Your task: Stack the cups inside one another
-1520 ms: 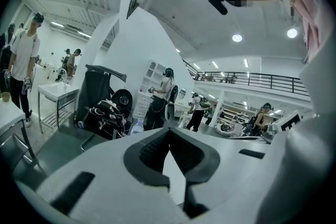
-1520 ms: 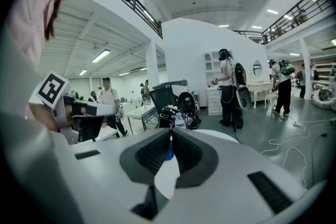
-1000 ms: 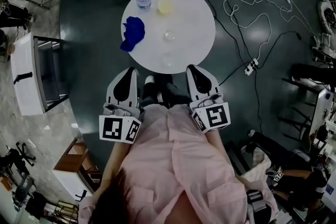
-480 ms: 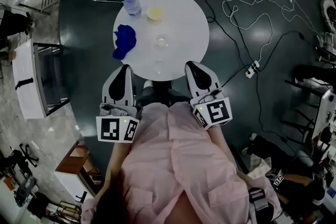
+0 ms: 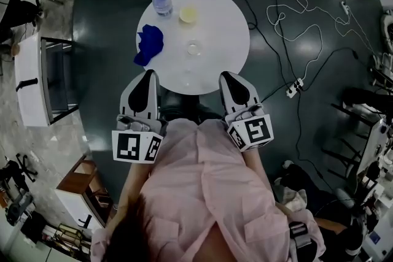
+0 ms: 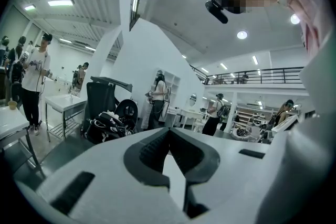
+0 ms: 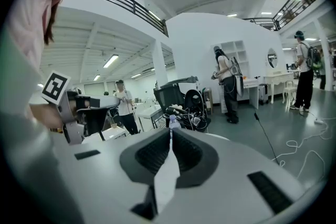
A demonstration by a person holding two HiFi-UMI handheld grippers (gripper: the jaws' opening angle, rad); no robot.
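The clear plastic cup [image 5: 194, 47] stands near the middle of the round white table [image 5: 230, 27]. The pale yellow cup [image 5: 188, 13] stands beyond it toward the far edge. The two are apart, neither one inside the other. What either cup holds can't be made out from above.

Both cups are well away from the grippers, which the person holds close to the body on the near side of the table. The left gripper [image 5: 149, 73] points toward the table's near-left rim. Its dark jaws are pressed together with nothing between them, as its own view [image 6: 169, 131] shows. The right gripper [image 5: 226, 76] points at the near-right rim, and its jaws too meet tip to tip, empty [image 7: 170, 131].

Just left of the yellow cup stands a clear plastic water bottle [image 5: 161, 2]. It also shows right over the right gripper's closed tips in that gripper's view. A crumpled blue cloth [image 5: 149, 45] lies on the table's left side, level with the clear cup. The person's pink shirt [image 5: 202, 193] fills the foreground. A white power strip [image 5: 295, 80] lies on the dark floor to the right of the table.
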